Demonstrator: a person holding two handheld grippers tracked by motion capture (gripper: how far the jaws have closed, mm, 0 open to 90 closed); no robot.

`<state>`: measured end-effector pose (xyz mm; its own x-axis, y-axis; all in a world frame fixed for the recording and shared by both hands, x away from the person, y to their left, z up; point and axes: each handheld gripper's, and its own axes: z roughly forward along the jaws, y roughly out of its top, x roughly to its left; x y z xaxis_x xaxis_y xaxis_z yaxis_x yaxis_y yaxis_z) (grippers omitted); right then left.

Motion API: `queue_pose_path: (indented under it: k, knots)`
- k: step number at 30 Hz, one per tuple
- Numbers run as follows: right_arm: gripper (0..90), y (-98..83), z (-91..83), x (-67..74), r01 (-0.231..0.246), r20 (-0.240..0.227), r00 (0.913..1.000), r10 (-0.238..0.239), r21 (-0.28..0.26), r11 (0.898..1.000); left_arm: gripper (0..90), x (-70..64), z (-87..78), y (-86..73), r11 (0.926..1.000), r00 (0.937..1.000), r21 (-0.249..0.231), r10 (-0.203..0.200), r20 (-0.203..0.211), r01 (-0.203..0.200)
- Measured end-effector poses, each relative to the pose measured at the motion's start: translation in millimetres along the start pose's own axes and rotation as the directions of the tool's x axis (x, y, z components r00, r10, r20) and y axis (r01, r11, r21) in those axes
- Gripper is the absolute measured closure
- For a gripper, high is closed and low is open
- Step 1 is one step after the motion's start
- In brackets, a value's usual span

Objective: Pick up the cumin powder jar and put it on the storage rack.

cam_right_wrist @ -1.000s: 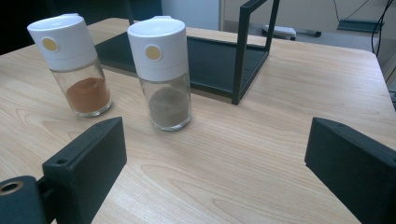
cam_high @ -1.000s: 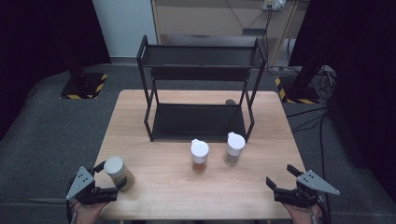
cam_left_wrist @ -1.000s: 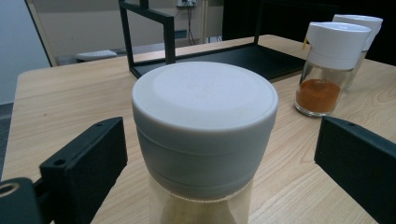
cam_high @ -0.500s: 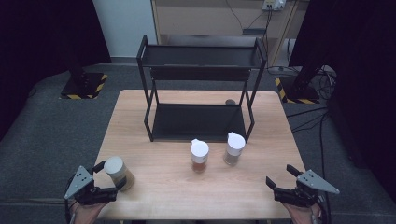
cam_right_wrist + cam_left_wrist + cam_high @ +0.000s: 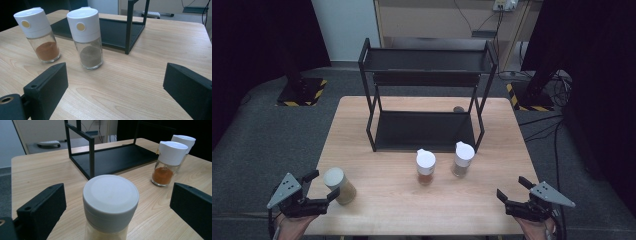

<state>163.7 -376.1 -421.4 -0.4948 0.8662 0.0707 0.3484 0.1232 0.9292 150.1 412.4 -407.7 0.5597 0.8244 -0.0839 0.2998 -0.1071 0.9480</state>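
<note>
1. Desk: light wood, carries everything; my two hands come in at its near edge, one at each corner
2. Rack: black two-tier frame at the back-centre of the desk, both shelves bare; open side faces me, so I judge it's where the jars are meant to go
3. My left gripper: near-left corner, jaws spread wide, holding nothing. In the left gripper view the jaws stand either side of the grey-lid jar, w/ a gap on both sides, not touching
4. My right gripper: near-right corner, also wide open and empty, well apart from any jar; prob waiting its turn
5. Grey-lid jar: the one I'm going for; upright on the desk's near-left, pale powder inside, just in front of my left gripper, lined up for a side grasp below the lid
6. Orange spice jar & dark spice jar: white caps, upright, side by side but apart, just in front of the rack
</note>
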Motion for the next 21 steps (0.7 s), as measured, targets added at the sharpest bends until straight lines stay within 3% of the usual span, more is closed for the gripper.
queue_pose_path:
  k: [9,21]
  knots:
    - [6.2,0.3,-0.5,0.9,0.002,0.003,1.0000,-0.002,0.001,1.000,0.0,8.4,6.6,21.1,0.9976,0.9997,0.068,0.011,0.021,-0.012]
    - [6.5,0.6,-0.8,1.5,0.004,0.005,1.0000,-0.004,0.002,1.000,2.4,16.5,21.1,25.0,0.9907,0.9995,0.135,0.013,0.029,-0.016]
